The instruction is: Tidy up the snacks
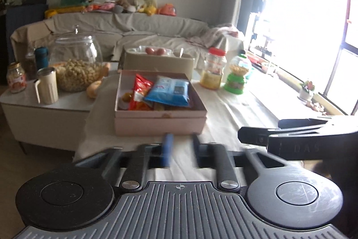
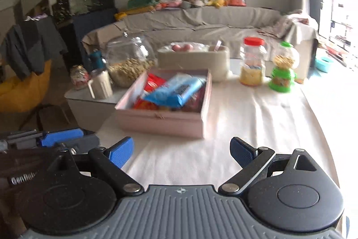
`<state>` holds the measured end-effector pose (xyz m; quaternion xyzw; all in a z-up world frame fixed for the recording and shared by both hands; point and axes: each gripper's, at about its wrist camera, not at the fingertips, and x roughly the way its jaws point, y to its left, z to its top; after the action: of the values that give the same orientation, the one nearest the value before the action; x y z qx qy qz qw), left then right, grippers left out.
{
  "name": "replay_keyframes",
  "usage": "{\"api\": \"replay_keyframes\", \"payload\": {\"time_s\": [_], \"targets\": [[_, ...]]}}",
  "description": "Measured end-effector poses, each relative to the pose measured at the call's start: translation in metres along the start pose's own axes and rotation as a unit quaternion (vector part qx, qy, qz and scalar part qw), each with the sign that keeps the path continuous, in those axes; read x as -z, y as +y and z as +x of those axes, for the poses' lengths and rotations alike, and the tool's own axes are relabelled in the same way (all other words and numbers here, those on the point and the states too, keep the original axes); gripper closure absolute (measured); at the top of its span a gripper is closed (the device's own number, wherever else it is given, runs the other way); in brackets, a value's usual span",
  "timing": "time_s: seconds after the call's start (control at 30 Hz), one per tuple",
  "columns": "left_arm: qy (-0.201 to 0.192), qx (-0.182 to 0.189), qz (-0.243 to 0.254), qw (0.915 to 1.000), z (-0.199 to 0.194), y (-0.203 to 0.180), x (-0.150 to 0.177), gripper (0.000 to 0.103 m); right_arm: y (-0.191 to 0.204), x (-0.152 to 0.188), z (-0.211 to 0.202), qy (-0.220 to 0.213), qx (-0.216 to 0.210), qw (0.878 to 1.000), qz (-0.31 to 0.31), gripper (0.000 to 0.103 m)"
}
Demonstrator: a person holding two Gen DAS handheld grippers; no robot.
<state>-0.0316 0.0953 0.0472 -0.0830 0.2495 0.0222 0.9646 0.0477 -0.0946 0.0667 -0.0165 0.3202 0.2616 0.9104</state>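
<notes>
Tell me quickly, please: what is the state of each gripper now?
Left gripper: closed, holding nothing.
Right gripper: open, holding nothing.

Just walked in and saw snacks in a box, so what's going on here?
A person holds two handheld grippers short of the open pink cardboard box on the cloth-covered table. The box holds a blue snack packet and a red snack bag. The left gripper is shut and empty; the right gripper is open, holding nothing.
</notes>
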Motion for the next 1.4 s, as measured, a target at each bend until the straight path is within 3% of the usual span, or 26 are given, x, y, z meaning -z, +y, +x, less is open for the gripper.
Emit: {"api": "replay_keyframes", "payload": {"time_s": [0.17,0.3,0.77,1.4], "targets": [[-0.005,-0.036,0.024,0.9991,-0.005,-0.021,0.008,0.088,-0.001,0.013,-0.012,-0.011,0.017,1.000,0.001,0.009],[0.004,-0.020,0.021,0.9996,-0.006,-0.025,0.008,0.088,0.000,0.017,-0.010,-0.004,0.012,1.000,-0.004,0.009],[0.036,-0.023,0.001,0.9991,-0.001,-0.018,0.011,0.088,0.009,0.023,0.004,0.024,0.004,1.000,-0.012,0.009],[0.046,-0.015,-0.004,0.9988,0.001,-0.018,0.013,0.088,0.007,0.024,0.009,0.037,0.004,0.999,-0.007,0.009]]}}
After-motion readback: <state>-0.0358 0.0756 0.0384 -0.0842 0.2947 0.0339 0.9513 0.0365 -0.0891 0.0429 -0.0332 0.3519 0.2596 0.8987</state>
